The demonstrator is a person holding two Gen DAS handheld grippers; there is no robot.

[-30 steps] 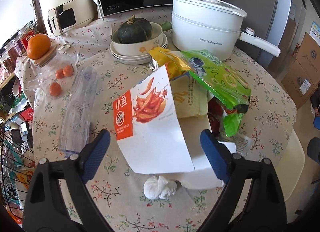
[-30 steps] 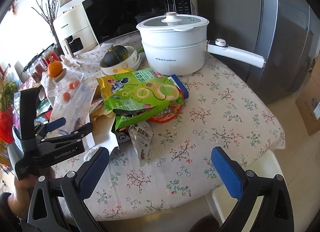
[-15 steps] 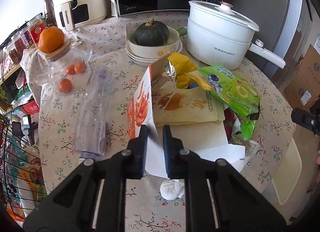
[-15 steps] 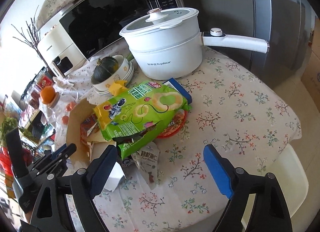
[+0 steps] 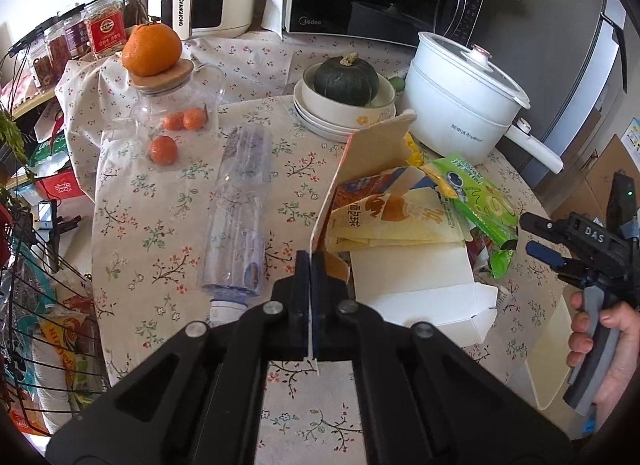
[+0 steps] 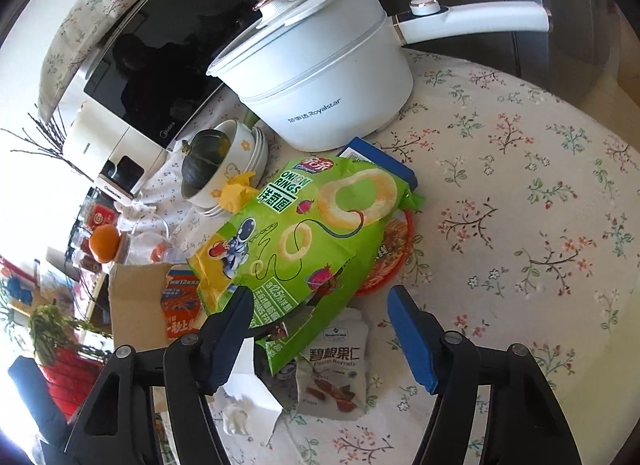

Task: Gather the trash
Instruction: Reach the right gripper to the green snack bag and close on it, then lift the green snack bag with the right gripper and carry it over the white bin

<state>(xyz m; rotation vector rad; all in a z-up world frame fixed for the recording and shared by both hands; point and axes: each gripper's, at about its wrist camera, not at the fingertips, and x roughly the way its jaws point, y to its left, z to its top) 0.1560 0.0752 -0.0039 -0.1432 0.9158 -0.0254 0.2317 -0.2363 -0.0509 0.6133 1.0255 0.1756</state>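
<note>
- My left gripper (image 5: pixel 310 265) is pinched fully together on the near edge of the flattened cardboard snack box with the white outside and orange print (image 5: pixel 360 169); the flap stands up on edge from the pads, its brown inner face turned right.
- My right gripper (image 6: pixel 320 329) is partly open with its jaws closing. The torn bottom end of the green onion-ring crisp bag (image 6: pixel 304 233) lies between the blue pads, but I see neither pad pressing on it yet.
- I judge the step in hand to be a two-handed pickup: box secured on the left, bag about to be taken on the right.
- The next move calls for the right jaws to finish closing on the bag's loose foil edge alone, without catching the small grey pecan-kernel pouch (image 6: pixel 336 369) just under and nearer than it.
- After that both pieces need lifting clear together, since the bag's far end overlaps the pile that rests on the box.
- Outward on the left: a yellow foil wrapper (image 5: pixel 392 221) lies on the white box panel, and a clear crushed plastic bottle (image 5: pixel 240 209) lies to the left on the flowered surface (image 5: pixel 160 249).
- A crumpled white tissue (image 6: pixel 236 415) sits near the left pad in the right wrist view.
- I can see no bin in either view.
</note>
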